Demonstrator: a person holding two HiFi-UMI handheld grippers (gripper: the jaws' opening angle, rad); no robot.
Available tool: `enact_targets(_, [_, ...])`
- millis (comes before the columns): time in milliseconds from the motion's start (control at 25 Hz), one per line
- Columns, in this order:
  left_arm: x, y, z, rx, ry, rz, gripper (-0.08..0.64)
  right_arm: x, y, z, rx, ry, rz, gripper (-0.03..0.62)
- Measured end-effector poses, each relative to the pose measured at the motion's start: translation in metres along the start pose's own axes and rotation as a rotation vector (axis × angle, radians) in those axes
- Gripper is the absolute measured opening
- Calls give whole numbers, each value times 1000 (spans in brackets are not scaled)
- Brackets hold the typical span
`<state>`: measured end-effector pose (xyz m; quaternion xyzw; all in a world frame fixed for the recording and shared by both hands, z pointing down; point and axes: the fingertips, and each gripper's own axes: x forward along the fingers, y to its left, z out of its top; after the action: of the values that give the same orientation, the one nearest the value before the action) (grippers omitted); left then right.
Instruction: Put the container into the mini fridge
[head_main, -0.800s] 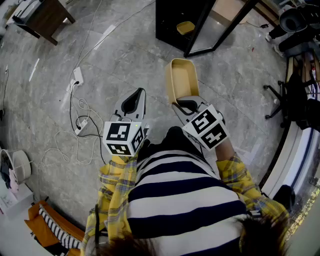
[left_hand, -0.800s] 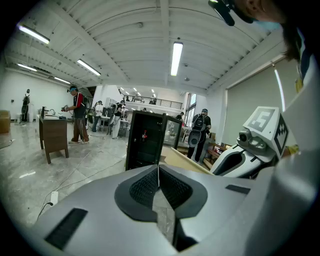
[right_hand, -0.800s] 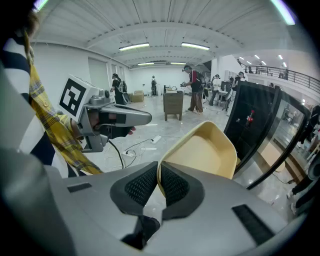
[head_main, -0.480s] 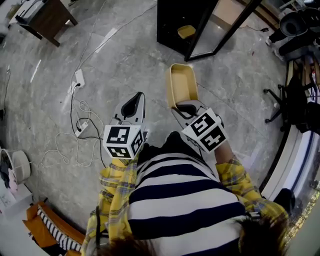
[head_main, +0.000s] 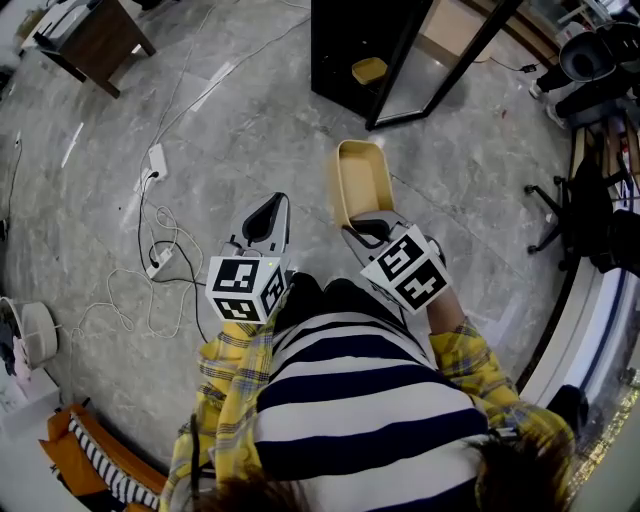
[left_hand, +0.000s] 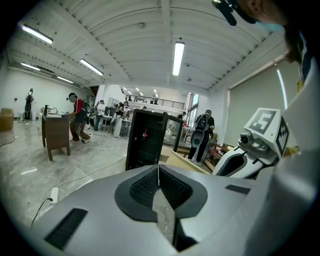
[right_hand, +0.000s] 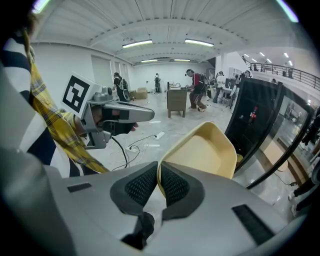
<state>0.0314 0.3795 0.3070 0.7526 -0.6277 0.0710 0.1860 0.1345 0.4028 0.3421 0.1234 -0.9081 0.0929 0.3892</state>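
Right hand-held gripper (right_hand: 159, 182) is clamped on the near rim of the beige container (head_main: 365, 180), jaws almost together with the wall pinched between. The container is in the air over the floor (head_main: 250, 130), well short of the mini fridge (head_main: 345, 45), whose door (head_main: 440, 55) is open. Left hand-held gripper (left_hand: 158, 185) has its jaws together with nothing in them. A small yellow tub (head_main: 369, 70) sits inside the fridge.

An open lab hall: ceiling strip lights (left_hand: 177, 57), floor cables (head_main: 157, 262), a desk (head_main: 95, 35), people (left_hand: 77, 117) working.
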Motion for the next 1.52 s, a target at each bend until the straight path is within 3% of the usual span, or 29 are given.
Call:
enact_targets(440, [18, 11, 2, 10, 29, 5, 17, 10, -15, -4, 22, 16, 13, 41])
enact_targets(800, [74, 31, 13, 4, 38, -67, 17, 33, -59, 7, 56, 55, -29, 41])
enact_targets(1240, [135, 115, 51, 2, 74, -110, 17, 94, -112, 74, 113, 96, -37, 41])
enact_targets(1520, [177, 158, 67, 25, 99, -180, 17, 131, -144, 114, 149, 112, -83, 41])
